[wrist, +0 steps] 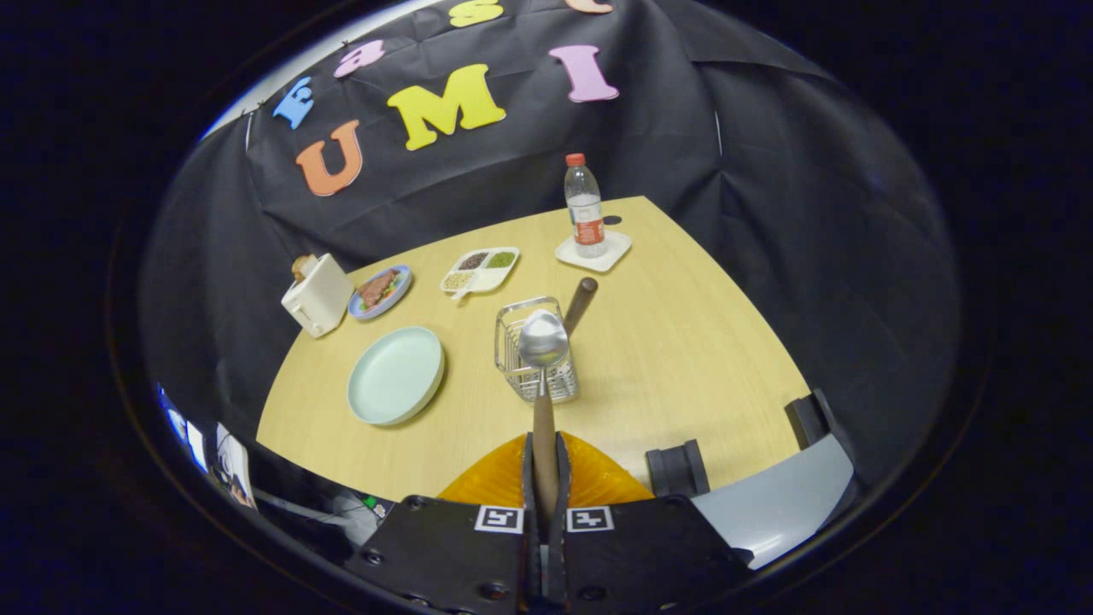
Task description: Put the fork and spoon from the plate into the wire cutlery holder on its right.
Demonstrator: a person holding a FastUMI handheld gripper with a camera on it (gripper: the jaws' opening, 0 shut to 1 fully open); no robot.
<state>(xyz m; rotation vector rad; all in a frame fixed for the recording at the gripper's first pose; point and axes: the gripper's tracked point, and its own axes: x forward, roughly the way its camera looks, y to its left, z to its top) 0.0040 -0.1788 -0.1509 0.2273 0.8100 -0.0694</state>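
Wood table w/ black cloth behind. 1 pale green plate, 1 wire cutlery holder to its right, w/ 1 brown handle sticking up out of it, leaning right. 1 spoon pinched in gripper, fingers closed on its brown handle; long axis runs straight ahead, bowl forward, over holder. Beyond: 1 bottle on a coaster, 1 divided tray, 1 food plate, 1 toaster.
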